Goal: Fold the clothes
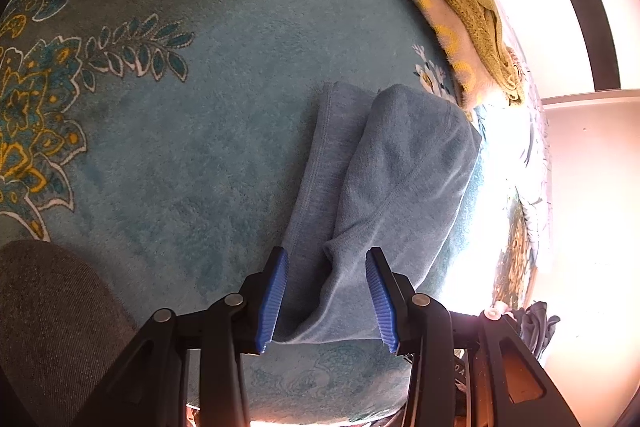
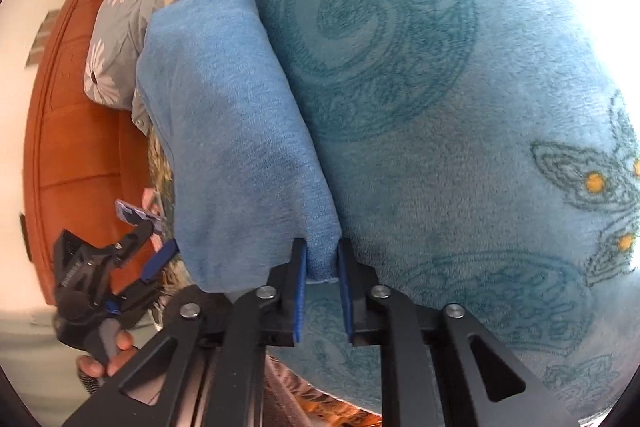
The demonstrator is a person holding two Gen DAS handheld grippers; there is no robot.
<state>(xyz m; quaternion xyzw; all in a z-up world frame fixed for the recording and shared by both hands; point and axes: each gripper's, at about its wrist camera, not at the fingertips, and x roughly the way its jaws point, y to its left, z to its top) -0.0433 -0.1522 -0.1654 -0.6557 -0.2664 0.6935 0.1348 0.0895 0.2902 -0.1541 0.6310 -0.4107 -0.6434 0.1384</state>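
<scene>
Right wrist view: right gripper pinches the near corner of the folded blue garment, which lies at the teal floral blanket's edge. Left gripper straddles the garment's hem, jaws apart, pads not pressing.

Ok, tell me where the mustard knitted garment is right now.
The mustard knitted garment lies at the upper right of the left wrist view, on a pale yellow-patterned cloth just beyond the blue towel.
</scene>
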